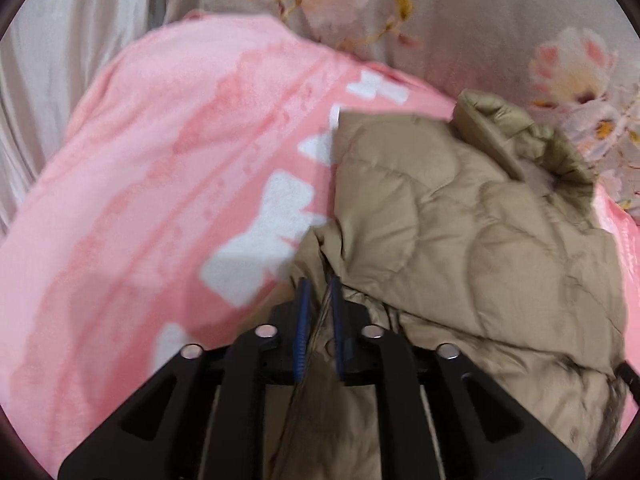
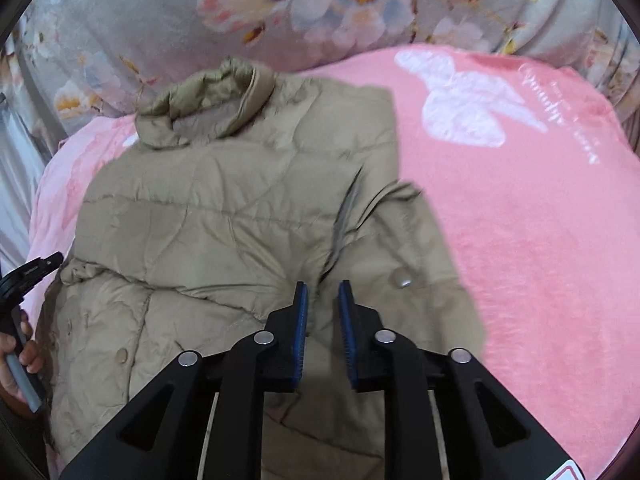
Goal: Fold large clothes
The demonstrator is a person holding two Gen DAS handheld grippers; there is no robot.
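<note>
The puffy khaki quilted jacket (image 2: 224, 216) lies on the pink fleece blanket (image 2: 540, 240); it looks light, soft and slippery. The left claw (image 1: 319, 292) pinches its edge nearly shut, while the right claw (image 2: 323, 300) hovers slightly open, empty. Seams or hem look like the surest hold.

Pink blanket (image 2: 540, 220) spread before grey floral bedding (image 2: 160, 32)

Ahead and to the left of our left gripper (image 1: 319, 292) we have open pink blanket (image 1: 140, 184), nothing lying on it. To its right the beige quilted jacket (image 1: 460, 220) piles up. Right of our right gripper (image 2: 323, 296) the blanket is also bare (butterfly print only). The floral bedding (image 2: 160, 20) rises beyond.
</note>
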